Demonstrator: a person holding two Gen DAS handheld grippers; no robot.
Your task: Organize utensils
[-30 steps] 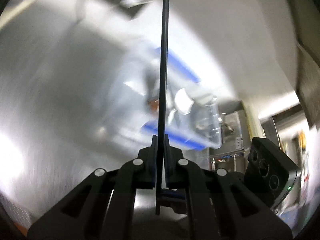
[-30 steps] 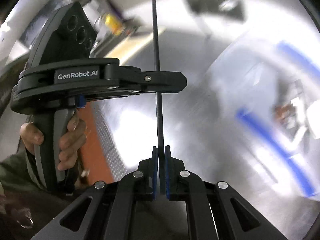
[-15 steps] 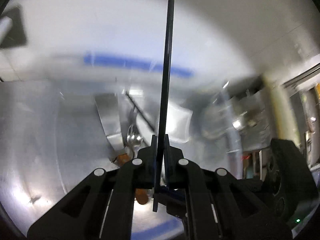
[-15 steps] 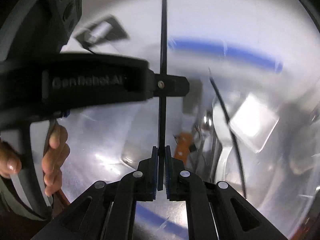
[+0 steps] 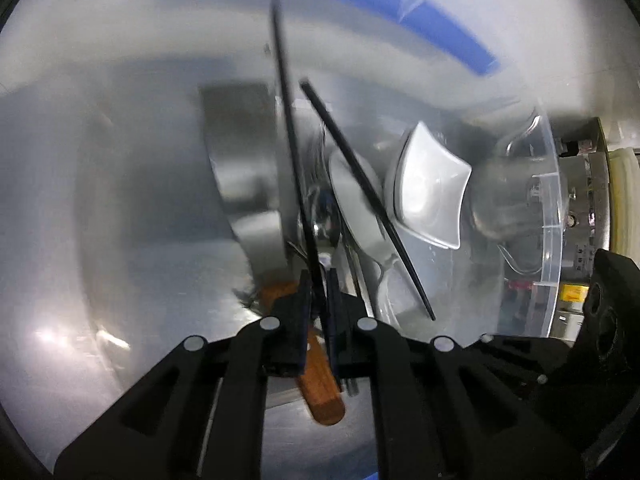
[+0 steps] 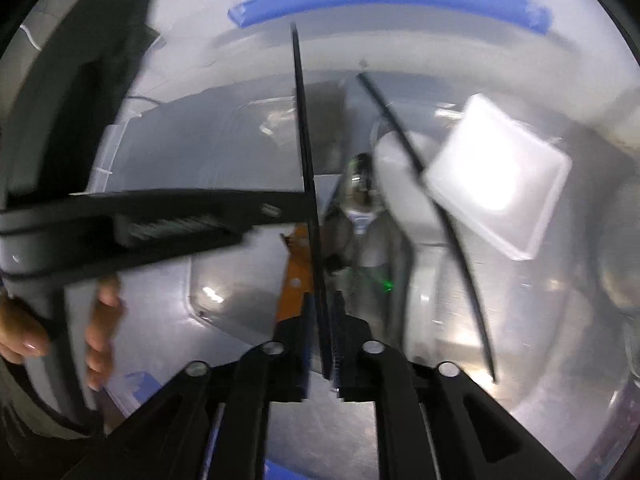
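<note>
Pointing steeply down over the clear plastic bin (image 5: pixel 554 216), left gripper (image 5: pixel 318 296) clamping a black chopstick (image 5: pixel 294 168), right gripper (image 6: pixel 322 320) just easing apart around it.

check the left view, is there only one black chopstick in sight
No, there are two: one chopstick runs up from between the left tongs, and a second chopstick lies slanted across the white dishes.

We see a thin black chopstick (image 5: pixel 292 160) over a clear plastic bin with a blue rim (image 5: pixel 440 32), a glossy white square dish (image 5: pixel 428 188), and an orange-brown wooden handle (image 5: pixel 320 392).
</note>
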